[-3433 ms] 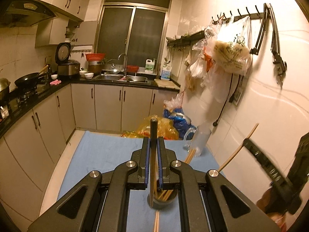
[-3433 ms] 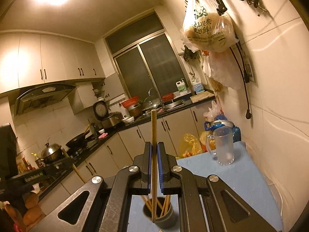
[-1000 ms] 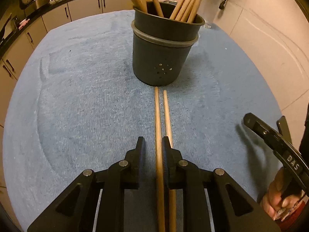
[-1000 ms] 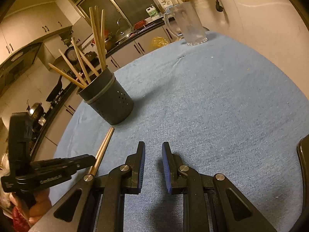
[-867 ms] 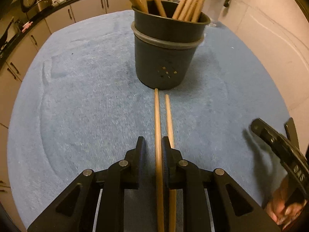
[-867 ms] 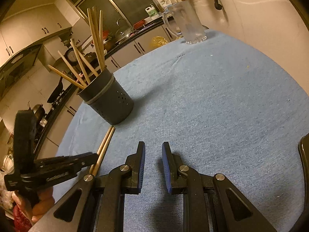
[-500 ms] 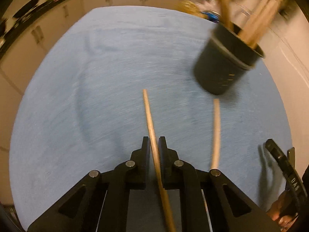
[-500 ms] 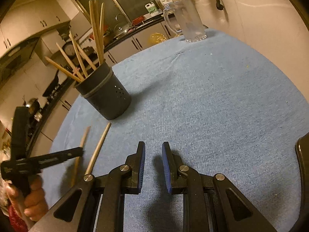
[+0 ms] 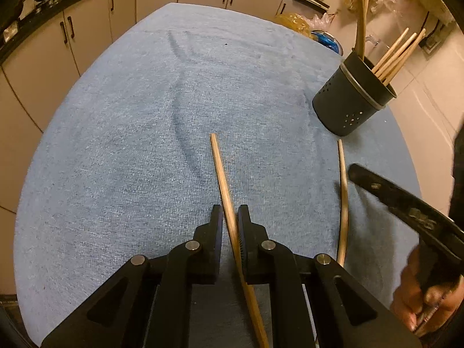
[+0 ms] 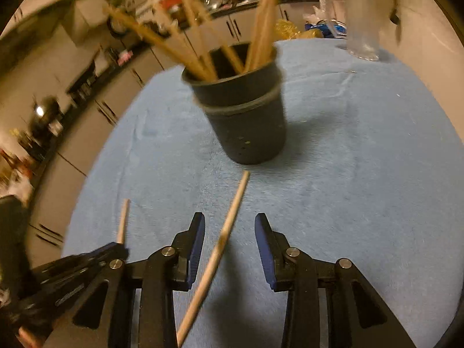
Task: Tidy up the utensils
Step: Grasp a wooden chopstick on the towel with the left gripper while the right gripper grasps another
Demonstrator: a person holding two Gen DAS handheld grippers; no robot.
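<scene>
The left gripper (image 9: 230, 226) is clamped on one wooden chopstick (image 9: 222, 182), which runs between its narrowly set jaws and points forward over the middle of the blue-clothed table (image 9: 121, 133), its tip raised off or just above the cloth — which of the two is hard to say. A second chopstick (image 9: 343, 200) lies flat on the cloth to the right of that gripper, near the table's right edge, its far tip close to the base of the dark utensil holder (image 9: 351, 107).

The holder stands toward the far right corner of the table and carries a bundle of chopsticks (image 9: 397, 55) leaning out at different angles.

From the right wrist view, the right gripper (image 10: 230, 246) has its jaws spread wide with nothing gripped. The lying chopstick (image 10: 229, 229) passes between the blue-padded fingers (image 10: 195, 240) without touching either — it slants from low left up toward the holder (image 10: 246, 119), which sits straight ahead, just beyond the stick's tip. The held chopstick (image 10: 122, 220) shows at the left, rising from the left gripper (image 10: 116, 249) at the table's near left edge. A clear glass mug (image 10: 361, 23) stands at the far right edge; this view is motion-blurred.
</scene>
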